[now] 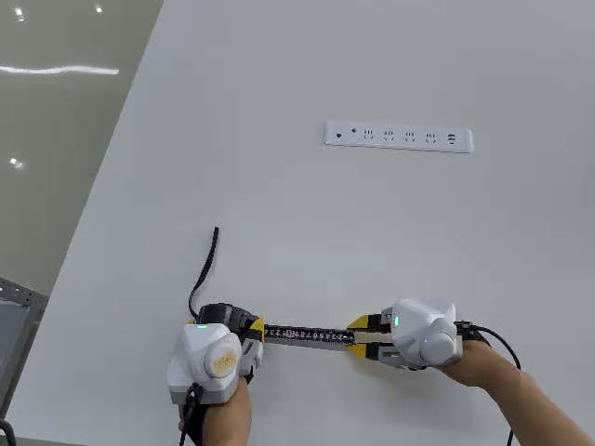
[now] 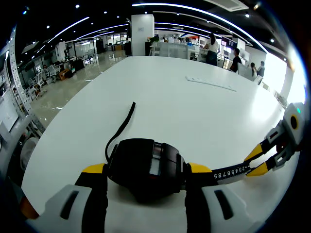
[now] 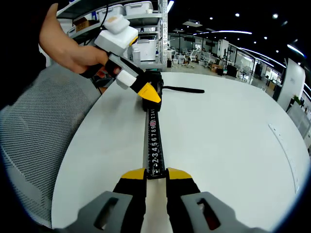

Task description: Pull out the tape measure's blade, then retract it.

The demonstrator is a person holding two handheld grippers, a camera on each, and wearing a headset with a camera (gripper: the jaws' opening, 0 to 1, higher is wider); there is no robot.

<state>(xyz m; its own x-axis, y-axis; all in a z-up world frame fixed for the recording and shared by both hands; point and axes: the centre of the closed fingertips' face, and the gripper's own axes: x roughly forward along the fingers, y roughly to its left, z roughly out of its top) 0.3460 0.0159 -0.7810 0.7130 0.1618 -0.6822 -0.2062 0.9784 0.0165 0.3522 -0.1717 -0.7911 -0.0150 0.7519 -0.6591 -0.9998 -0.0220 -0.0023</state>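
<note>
Shows a black tape measure (image 1: 221,316) at the near side of a white table (image 1: 372,232), clamped by its sides between the yellow-tipped jaws of the left gripper (image 1: 253,333). Shows its blade (image 1: 307,334) drawn out flat along the tabletop, its end pinched by the closed jaws of the right gripper (image 1: 358,336). Includes a black strap (image 1: 206,265) curling away from the case, and a white power strip (image 1: 398,137) well apart, farther back

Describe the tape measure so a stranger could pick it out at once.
On the white table, look toward the near edge. The tape measure is the black case shut in the left tongs, its numbered blade running to the right tongs. Unlike the white power strip farther back, it is black and trails a strap.
</note>
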